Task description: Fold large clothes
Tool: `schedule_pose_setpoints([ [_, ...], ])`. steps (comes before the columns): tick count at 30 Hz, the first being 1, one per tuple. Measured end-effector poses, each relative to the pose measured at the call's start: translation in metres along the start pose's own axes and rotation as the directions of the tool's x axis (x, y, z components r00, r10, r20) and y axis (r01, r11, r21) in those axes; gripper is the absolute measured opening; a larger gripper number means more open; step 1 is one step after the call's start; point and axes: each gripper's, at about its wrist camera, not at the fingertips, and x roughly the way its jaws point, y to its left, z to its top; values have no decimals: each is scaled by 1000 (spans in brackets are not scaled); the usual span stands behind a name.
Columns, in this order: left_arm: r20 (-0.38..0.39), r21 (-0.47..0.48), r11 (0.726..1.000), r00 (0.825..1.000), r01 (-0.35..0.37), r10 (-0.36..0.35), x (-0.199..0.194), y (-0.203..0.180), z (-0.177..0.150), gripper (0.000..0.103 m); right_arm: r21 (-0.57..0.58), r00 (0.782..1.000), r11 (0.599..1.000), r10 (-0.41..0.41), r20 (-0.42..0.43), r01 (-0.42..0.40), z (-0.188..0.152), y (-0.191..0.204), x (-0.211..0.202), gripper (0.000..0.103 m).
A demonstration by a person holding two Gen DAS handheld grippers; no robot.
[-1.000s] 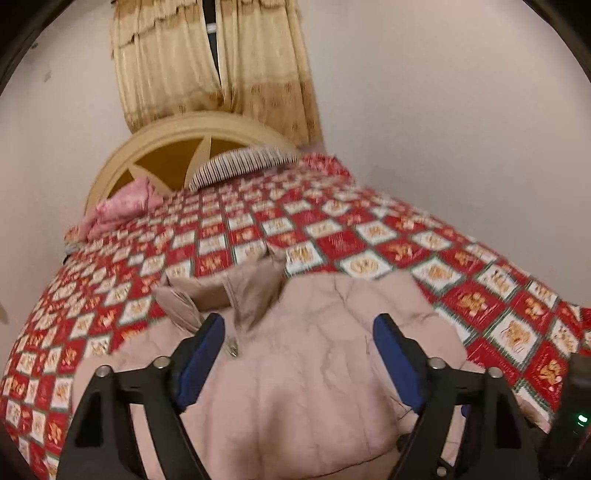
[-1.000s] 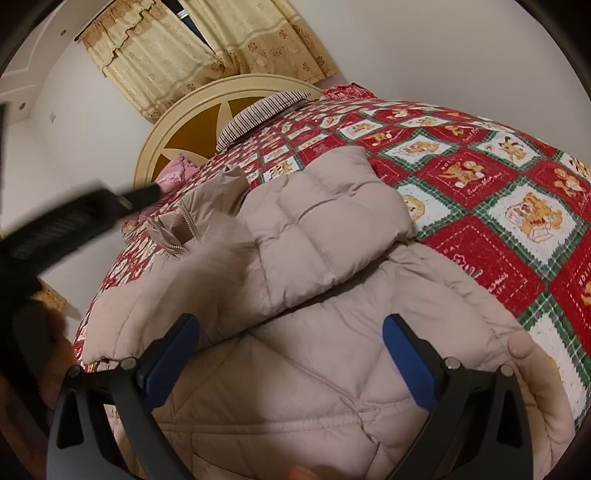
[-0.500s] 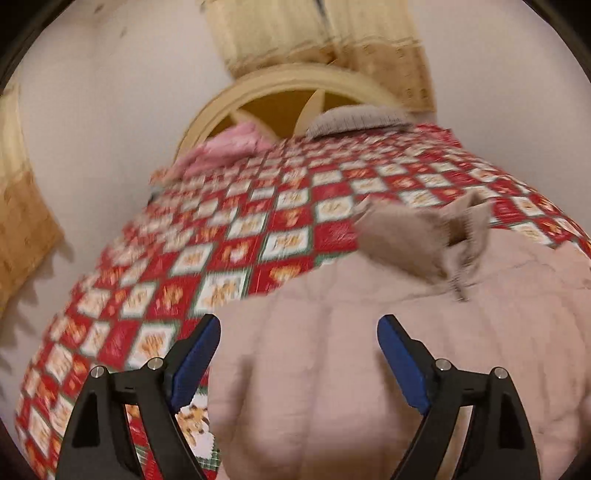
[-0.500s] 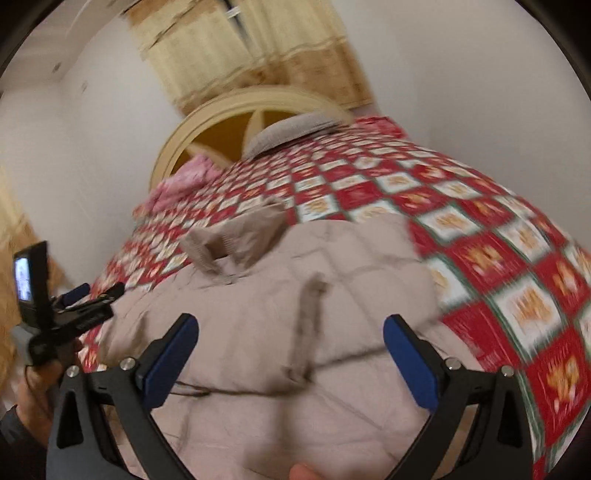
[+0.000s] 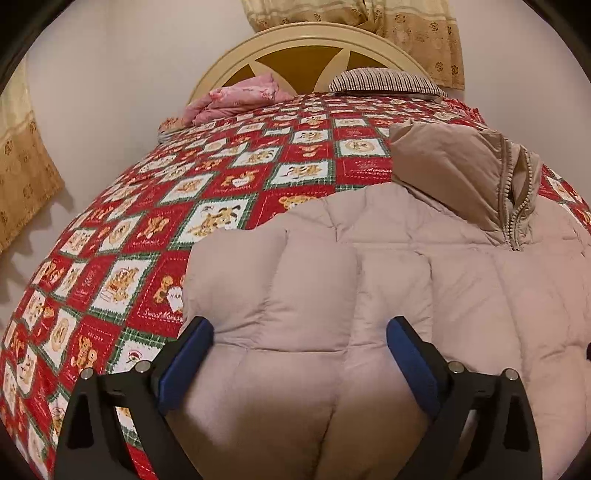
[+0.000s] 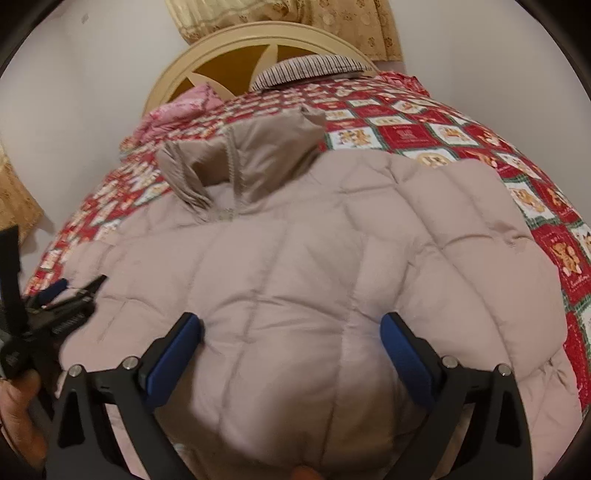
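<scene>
Hanging over the near edge of the big puffy beige quilted coat (image 5: 369,288), the left gripper (image 5: 299,354) has its blue jaws spread wide and grips nothing; they have just been opening more. The coat's left edge bulges up between them, but the pads do not press on it. The right gripper (image 6: 291,350) is also spread wide and holds nothing — puffy cloth sits between its blue pads too, untouched. In the right wrist view the left gripper shows again at the far left, held in a person's hand (image 6: 18,417).

The coat lies flat on the red and white checked bedspread with little bears (image 5: 155,229), with its sides already turned in. Its taupe hood with the zipper (image 5: 465,177) rests at the far end of the coat. Farther back are a crumpled pink cloth (image 5: 240,96), a striped pillow (image 5: 384,79) and the round cream headboard (image 5: 310,35).

I think this is the pause before the next fold. Next, both grippers likely need to dip down, pinch the near hem — one on each side — and lift it toward the hood. The coat is thick and springy, so a deep bite into the cloth looks wise.
</scene>
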Motion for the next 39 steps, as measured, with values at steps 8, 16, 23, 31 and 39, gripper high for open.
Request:
schedule_pose_setpoints([
  [8,-44,-3,1000,999,-14,14,9,-1,0,102,-32,998,998,-58,-25,57,-4,6,9,103],
  [16,-51,7,1000,998,-24,25,12,-3,-1,102,-62,993,992,-109,-49,106,-4,11,16,103],
  [23,-51,9,1000,998,-26,27,12,-3,-1,102,-75,990,989,-129,-53,125,-5,13,18,103],
  [31,-50,14,999,998,-33,34,11,-4,-1,102,-86,987,986,-150,-54,145,-5,16,21,103],
  [39,-50,17,999,998,-35,36,11,-4,0,102,-89,986,985,-156,-53,151,-4,16,22,103],
])
